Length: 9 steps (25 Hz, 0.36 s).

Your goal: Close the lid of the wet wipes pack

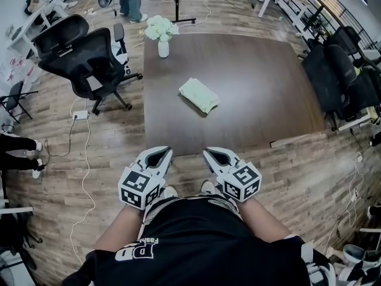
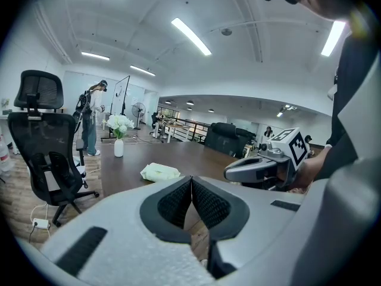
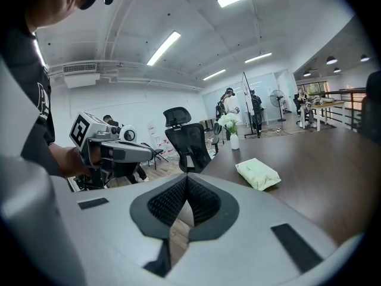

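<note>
Wipes pack (image 1: 199, 95) lies mid-bench (image 1: 256, 88), skewed, well clear of all edges. Vase (image 1: 163, 47) holding white flowers (image 1: 159, 27) stands near the far left corner. Left tongs (image 1: 162, 152) and right tongs (image 1: 209, 153), both pressed together and empty, hang off the near edge.

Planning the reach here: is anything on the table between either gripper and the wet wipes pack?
Nothing visible does. Only bare table lies between the wet wipes pack and the left gripper and right gripper, both held off the near edge. The vase of flowers stands beyond the pack, at the far edge.
</note>
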### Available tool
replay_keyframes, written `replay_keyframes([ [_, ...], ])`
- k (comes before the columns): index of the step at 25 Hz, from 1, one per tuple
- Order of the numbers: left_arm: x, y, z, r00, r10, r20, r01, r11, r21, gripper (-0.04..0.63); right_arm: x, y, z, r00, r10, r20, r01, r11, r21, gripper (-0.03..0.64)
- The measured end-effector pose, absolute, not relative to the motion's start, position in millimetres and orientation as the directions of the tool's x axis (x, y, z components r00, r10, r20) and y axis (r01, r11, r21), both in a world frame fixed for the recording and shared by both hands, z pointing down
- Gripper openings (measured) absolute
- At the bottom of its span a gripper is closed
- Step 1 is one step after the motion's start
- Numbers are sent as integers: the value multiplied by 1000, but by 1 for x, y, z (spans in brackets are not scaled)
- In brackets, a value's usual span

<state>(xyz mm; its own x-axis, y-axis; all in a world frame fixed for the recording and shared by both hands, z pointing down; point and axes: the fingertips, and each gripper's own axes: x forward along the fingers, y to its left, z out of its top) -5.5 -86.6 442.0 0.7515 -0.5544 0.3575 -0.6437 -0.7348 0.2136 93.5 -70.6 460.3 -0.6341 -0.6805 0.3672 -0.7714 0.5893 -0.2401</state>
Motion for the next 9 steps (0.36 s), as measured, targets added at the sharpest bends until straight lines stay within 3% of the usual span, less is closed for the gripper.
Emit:
replay_keyframes([
  [9,-8,-86,440,755,-551,356,-639,-740,209,20,91,-68,460,-633,-680,369,-772,590,-237,5],
])
